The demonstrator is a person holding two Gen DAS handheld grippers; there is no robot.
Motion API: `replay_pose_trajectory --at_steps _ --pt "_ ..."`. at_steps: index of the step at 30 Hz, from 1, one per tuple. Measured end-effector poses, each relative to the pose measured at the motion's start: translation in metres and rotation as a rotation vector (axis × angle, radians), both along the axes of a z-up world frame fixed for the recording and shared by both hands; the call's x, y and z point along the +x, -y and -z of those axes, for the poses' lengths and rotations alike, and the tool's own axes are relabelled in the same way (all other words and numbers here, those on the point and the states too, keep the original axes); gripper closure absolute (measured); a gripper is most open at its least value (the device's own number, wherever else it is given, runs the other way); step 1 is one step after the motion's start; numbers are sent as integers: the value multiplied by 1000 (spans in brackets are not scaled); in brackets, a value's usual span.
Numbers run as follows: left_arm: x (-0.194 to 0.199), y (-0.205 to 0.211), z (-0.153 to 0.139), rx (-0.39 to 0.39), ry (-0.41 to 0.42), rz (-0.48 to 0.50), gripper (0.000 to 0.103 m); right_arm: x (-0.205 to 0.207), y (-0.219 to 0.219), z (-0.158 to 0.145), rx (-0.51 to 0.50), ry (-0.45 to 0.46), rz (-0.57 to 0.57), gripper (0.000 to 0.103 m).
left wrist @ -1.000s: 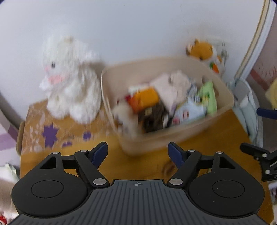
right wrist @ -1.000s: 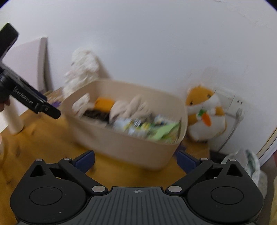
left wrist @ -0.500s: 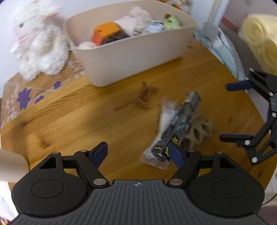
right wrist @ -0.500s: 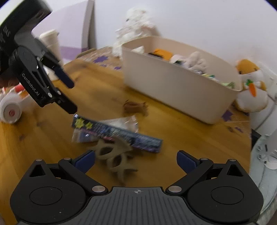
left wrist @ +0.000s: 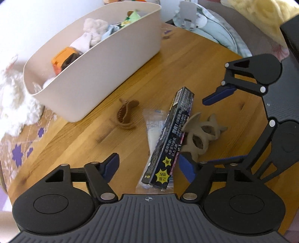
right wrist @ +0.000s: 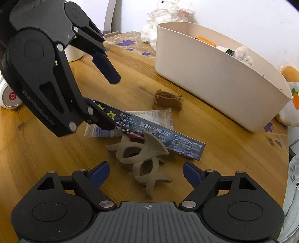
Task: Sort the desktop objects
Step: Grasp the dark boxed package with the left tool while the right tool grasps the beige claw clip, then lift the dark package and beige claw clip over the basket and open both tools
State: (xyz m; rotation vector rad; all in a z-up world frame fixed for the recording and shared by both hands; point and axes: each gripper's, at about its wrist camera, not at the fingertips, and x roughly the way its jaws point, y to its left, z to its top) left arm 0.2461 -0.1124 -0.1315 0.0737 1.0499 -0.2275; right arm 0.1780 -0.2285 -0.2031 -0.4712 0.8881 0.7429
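The round wooden tabletop (right wrist: 46, 149) fills my view, and at its far side stands the big cream bin (right wrist: 214, 74), already loaded with soft toys and packets, with a white plush rabbit (right wrist: 164, 11) sitting just behind it on a patterned cloth. Nearer to me lies the pile to sort: a long dark box (right wrist: 158, 134) with printed warnings and yellow stars rests slanted on top of a clear wrapper (left wrist: 155, 130), and a grey-brown claw clip (right wrist: 142, 158) leans against the side of the box, touching it. A smaller brown hair clip (right wrist: 167, 100) lies apart from these, between the pile and the bin. My left hand-held gripper (left wrist: 147, 166) points steeply down at the near end of the box; its jaws have just been closing a little but stand wide, with the box end between the blue pads and neither pad pressing on it. My right hand-held gripper (right wrist: 145, 172) hangs over the grey-brown claw clip, jaws also just narrowed yet wide, the clip between the pads and not gripped.
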Motion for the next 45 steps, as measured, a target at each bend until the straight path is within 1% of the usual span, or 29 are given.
replay_pose_trajectory --at_steps 5,7,10,12,14,17,18,19,20,22,24,29,34,40,45 --pt "1 11 8 65 10 44 36 1 -1 1 1 -6 -3 21" --pt "0 15 11 87 3 73 36 1 -1 2 -3 -6 -5 21" --pt "-1 21 12 124 15 103 37 0 0 1 -6 -4 -5 23" --pt "1 22 13 136 21 110 45 1 1 1 -5 -7 -5 26" --pt "5 23 14 130 10 116 57 1 1 2 -7 -8 -5 31" --pt "9 25 16 132 -5 131 68 1 2 2 -3 -14 -11 38" --pt "9 26 17 132 -7 134 70 0 2 2 -3 -15 -15 39" --pt "10 27 18 130 -10 137 73 -1 2 2 -1 -15 -22 45" --pt "11 27 18 126 -14 138 75 -2 2 2 -1 -14 -32 54" --pt "11 27 18 131 -6 140 78 -6 2 0 -2 -4 -46 57" --pt "10 26 17 126 1 138 79 -8 3 -1 -3 3 -55 58" --pt "9 16 16 92 -13 108 80 -12 11 -5 -1 7 -67 59" --pt "3 10 12 61 -12 81 80 -10 18 -10 -12 23 -59 59" --pt "-4 10 -1 52 20 59 79 -2 31 -25 -15 64 -31 58" --pt "-6 -5 -19 43 66 26 79 11 44 -44 -11 110 3 58"
